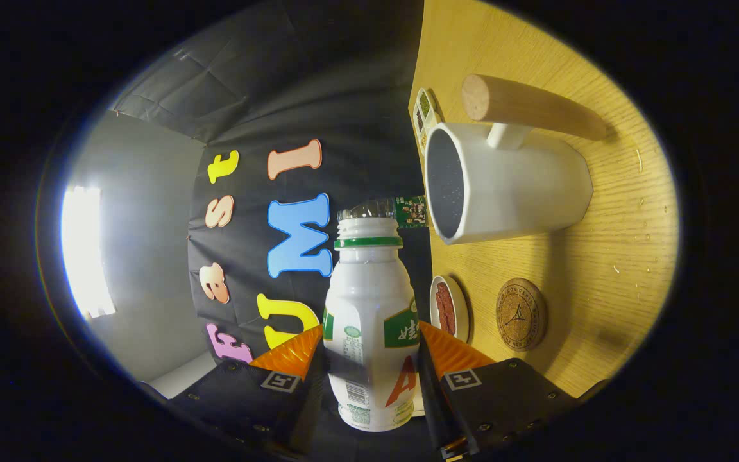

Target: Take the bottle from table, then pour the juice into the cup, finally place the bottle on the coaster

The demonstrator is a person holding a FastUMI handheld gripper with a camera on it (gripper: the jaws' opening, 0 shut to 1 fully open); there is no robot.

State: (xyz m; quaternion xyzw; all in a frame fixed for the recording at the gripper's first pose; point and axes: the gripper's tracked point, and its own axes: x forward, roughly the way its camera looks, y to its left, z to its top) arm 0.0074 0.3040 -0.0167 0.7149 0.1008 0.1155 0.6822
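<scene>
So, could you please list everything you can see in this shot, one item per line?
White plastic juice bottle with green neck ring: one, white and green, uncapped, gripped between the fingers, mouth pointing toward the cup.
White cup with wooden handle: one, white, on the table beyond the bottle's mouth.
Round cork coaster: one, brown, on the table beside the cup.
Small white dish with red contents: one, between bottle and coaster.
Divided white dish: one, beyond the cup; contents unclear.
Clear bottle with green label: one, past the juice bottle's mouth.
Wooden table: one, yellowish.
Gripper: one, both fingers pressing the juice bottle.
</scene>
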